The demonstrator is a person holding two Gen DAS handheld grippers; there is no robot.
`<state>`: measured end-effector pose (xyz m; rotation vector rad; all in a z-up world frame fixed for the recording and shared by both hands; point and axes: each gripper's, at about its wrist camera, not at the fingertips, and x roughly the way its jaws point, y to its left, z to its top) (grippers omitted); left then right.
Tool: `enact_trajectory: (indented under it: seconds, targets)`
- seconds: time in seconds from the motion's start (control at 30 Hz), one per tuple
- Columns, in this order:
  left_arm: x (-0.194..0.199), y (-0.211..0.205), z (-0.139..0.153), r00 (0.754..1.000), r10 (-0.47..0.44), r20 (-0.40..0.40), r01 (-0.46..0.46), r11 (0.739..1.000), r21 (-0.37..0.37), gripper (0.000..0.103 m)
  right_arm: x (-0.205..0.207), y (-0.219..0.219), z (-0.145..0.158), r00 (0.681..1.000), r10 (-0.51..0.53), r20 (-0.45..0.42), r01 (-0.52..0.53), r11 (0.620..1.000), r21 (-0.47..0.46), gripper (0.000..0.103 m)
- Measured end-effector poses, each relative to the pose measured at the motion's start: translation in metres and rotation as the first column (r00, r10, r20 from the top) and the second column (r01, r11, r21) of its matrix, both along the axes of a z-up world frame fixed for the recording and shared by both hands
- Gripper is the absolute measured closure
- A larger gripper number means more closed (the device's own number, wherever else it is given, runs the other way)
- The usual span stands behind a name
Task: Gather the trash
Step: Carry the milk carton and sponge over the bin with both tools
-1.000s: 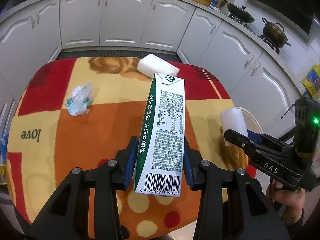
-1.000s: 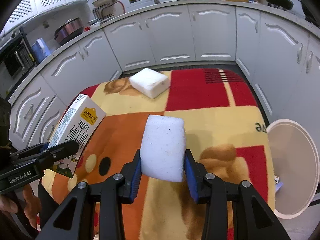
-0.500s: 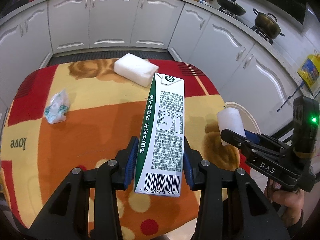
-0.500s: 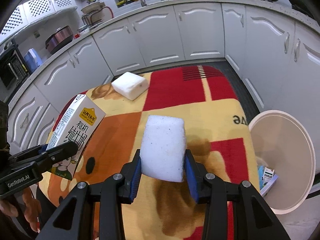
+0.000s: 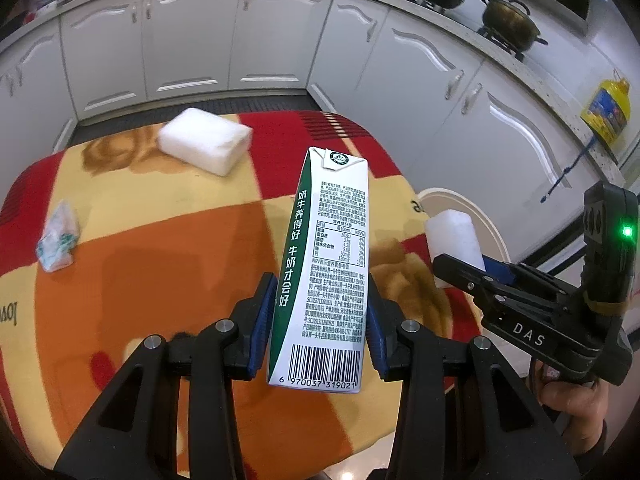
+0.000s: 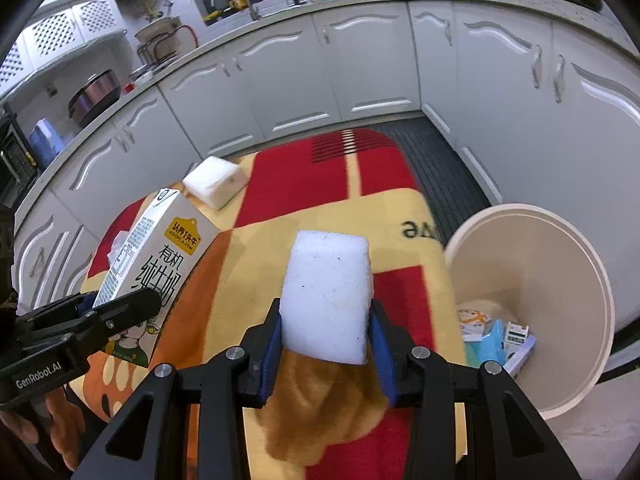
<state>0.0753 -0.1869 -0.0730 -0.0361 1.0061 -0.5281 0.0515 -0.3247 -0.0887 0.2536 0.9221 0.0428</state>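
My left gripper (image 5: 322,322) is shut on a white and green milk carton (image 5: 326,264), held above the red, orange and yellow table cloth (image 5: 160,264). My right gripper (image 6: 326,338) is shut on a white foam block (image 6: 326,294), held over the table's right part beside the white trash bin (image 6: 560,252). The left wrist view shows that same block (image 5: 452,240) and the bin's rim (image 5: 480,216) behind it. The carton (image 6: 156,268) stands at the left of the right wrist view. A second white foam block (image 5: 206,144) and a crumpled wrapper (image 5: 58,240) lie on the cloth.
The bin holds several boxes and blue wrappers (image 6: 496,336). White kitchen cabinets (image 5: 280,40) curve around the table on the far side and the right. Pots (image 5: 508,24) and a yellow oil bottle (image 5: 606,110) stand on the counter. A hand (image 5: 572,396) grips the right tool.
Both grippers have carried their loads to the right, toward the bin. The bin takes up more of the right wrist view and its contents now show. Grips are unchanged.
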Motion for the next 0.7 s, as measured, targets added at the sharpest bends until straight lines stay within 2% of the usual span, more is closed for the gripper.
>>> enact_trajectory:
  seconds: [0.4, 0.7]
  targets:
    - [0.007, -0.059, -0.011, 0.994, -0.103, -0.036, 0.103, 0.995, -0.007, 0.064, -0.010, -0.047, -0.008, 0.995, -0.093, -0.028, 0.092, 0.996, -0.017, 0.064]
    - [0.014, -0.116, -0.018, 0.978, -0.199, -0.067, 0.198, 0.980, -0.028, 0.064, -0.022, -0.095, -0.018, 0.982, -0.184, -0.051, 0.183, 0.983, -0.021, 0.064]
